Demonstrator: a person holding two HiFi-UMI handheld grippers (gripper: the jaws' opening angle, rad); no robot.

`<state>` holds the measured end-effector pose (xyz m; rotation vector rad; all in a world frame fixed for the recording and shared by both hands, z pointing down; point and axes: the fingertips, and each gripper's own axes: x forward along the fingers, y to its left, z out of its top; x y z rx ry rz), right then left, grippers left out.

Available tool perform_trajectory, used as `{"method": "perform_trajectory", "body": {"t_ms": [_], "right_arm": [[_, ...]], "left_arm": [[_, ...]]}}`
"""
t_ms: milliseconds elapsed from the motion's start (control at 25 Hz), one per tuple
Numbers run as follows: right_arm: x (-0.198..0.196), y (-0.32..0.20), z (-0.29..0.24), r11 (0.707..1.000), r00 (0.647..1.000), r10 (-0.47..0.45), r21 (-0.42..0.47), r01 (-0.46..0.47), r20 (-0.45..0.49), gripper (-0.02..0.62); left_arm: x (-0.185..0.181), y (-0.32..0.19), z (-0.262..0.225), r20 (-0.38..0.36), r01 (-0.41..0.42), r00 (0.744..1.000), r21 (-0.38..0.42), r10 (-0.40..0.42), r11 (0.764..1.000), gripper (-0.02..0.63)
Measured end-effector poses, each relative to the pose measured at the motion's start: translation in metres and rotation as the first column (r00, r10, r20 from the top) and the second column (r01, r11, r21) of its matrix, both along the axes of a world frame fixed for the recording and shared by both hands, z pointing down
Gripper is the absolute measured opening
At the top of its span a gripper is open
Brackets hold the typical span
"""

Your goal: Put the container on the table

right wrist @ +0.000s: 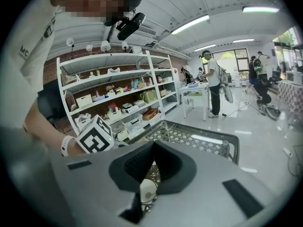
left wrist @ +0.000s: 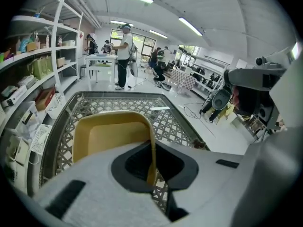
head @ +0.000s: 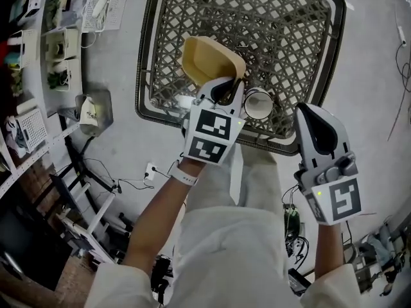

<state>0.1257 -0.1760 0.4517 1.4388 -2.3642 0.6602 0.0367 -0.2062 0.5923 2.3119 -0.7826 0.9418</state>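
A yellow plastic container (head: pixel 209 59) hangs tilted over the near part of the dark lattice table (head: pixel 257 18). My left gripper (head: pixel 221 88) is shut on its near rim. In the left gripper view the container (left wrist: pixel 109 134) fills the middle, its thin wall passing between the jaws of the left gripper (left wrist: pixel 152 167), with the table (left wrist: pixel 175 122) beneath. I cannot tell whether the container touches the table. My right gripper (head: pixel 319 124) is off the table's near right edge, shut and holding nothing. In the right gripper view, below the right gripper (right wrist: pixel 150 174), a white cup (right wrist: pixel 147 191) shows.
The white cup (head: pixel 258 104) stands on the table beside the left gripper. Shelves (head: pixel 38 56) with boxes line the left side. Cables and a power strip (head: pixel 151 171) lie on the floor. People (left wrist: pixel 125 56) stand by a white table far back.
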Motion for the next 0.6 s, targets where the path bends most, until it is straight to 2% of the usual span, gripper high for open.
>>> {"method": "perform_trajectory", "body": {"t_ms": [200, 320, 440, 600], "right_arm": [[0.004, -0.004, 0.019, 1.000, 1.000, 0.001, -0.020, 0.000, 0.010, 0.018], [0.004, -0.003, 0.024, 1.000, 1.000, -0.003, -0.025, 0.003, 0.019, 0.018], [0.006, -0.002, 0.025, 0.999, 1.000, 0.003, -0.045, -0.002, 0.022, 0.018], [0.008, -0.003, 0.022, 0.999, 1.000, 0.005, -0.046, -0.004, 0.028, 0.018]], "left_arm": [[0.006, -0.005, 0.044, 0.055, -0.009, 0.998, -0.028, 0.010, 1.000, 0.028], [0.011, -0.004, 0.063, 0.109, -0.041, 0.993, -0.024, 0.044, 0.999, 0.029], [0.014, -0.003, 0.074, 0.145, -0.067, 0.987, -0.036, 0.072, 0.997, 0.029], [0.016, -0.005, 0.079, 0.169, -0.062, 0.983, -0.040, 0.068, 0.997, 0.029]]}}
